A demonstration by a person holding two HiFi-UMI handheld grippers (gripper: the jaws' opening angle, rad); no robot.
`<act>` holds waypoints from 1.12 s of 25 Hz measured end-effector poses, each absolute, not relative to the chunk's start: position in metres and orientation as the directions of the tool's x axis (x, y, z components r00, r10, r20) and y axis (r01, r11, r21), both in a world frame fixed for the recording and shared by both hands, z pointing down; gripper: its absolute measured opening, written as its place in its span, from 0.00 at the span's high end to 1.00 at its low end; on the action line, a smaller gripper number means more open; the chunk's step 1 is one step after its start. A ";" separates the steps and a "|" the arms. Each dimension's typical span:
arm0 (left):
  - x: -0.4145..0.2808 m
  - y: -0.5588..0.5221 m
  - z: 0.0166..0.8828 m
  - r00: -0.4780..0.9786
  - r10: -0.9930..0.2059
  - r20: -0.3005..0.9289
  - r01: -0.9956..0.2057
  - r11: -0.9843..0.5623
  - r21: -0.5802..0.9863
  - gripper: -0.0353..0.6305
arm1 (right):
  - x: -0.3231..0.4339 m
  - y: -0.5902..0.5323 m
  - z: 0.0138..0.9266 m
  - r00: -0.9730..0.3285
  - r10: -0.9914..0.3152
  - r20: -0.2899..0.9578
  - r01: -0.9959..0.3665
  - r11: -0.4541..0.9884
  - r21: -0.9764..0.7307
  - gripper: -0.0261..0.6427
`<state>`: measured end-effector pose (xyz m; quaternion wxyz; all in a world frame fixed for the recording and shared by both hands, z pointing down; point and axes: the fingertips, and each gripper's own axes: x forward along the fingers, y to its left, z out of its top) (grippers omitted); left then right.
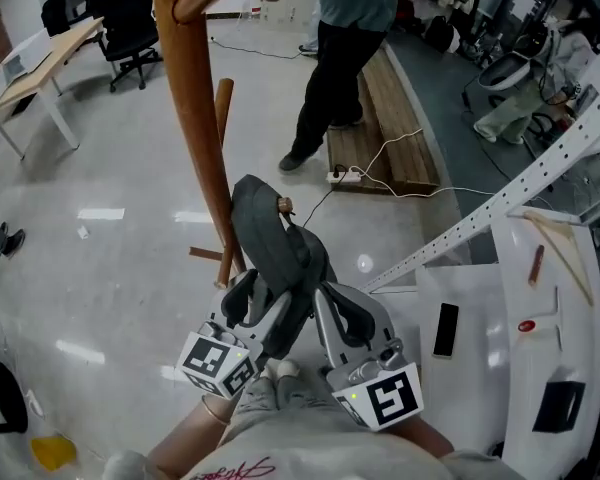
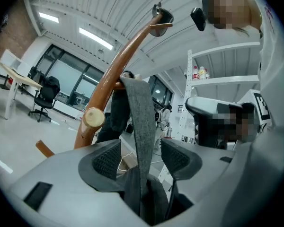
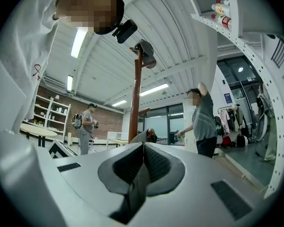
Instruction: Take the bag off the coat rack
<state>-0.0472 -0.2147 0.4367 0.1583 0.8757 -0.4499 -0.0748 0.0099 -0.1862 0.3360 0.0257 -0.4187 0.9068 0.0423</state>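
While the left hand-held gripper gapes around its strap, the limp dark-grey fabric bag sags close by the brown wooden coat rack, pinched in the right hand-held gripper.

By the coat rack, left tool and right tool flank grey bag.

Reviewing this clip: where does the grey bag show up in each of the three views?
Head view: the bag is at the centre, just right of the pole's lower part.
Left gripper view: its strap stands upright at the centre, between the open jaws.
Right gripper view: its grey top peeks out just above the closed jaws, which seem to pinch it.
Shared landmark: the wooden coat rack pole.
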 end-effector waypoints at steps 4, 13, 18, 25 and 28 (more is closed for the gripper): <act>-0.042 -0.224 0.439 0.597 -0.802 0.011 -0.758 -0.560 0.336 0.54 | 0.014 -0.188 0.345 -0.636 -0.770 -0.050 -0.772 0.635 0.029 0.93; -0.029 -0.238 0.438 0.624 -0.782 -0.002 -0.736 -0.588 0.336 0.54 | 0.020 -0.192 0.350 -0.621 -0.782 -0.045 -0.784 0.621 0.014 0.93; -0.023 -0.245 0.432 0.637 -0.771 -0.020 -0.727 -0.609 0.316 0.54 | 0.019 -0.195 0.349 -0.620 -0.782 -0.058 -0.784 0.620 0.022 0.93; -0.016 -0.253 0.429 0.643 -0.765 -0.028 -0.723 -0.620 0.304 0.54 | 0.018 -0.196 0.351 -0.623 -0.781 -0.051 -0.782 0.623 0.021 0.93; -0.016 -0.254 0.426 0.640 -0.768 -0.043 -0.724 -0.620 0.301 0.54 | 0.021 -0.195 0.356 -0.620 -0.784 -0.031 -0.784 0.621 0.002 0.93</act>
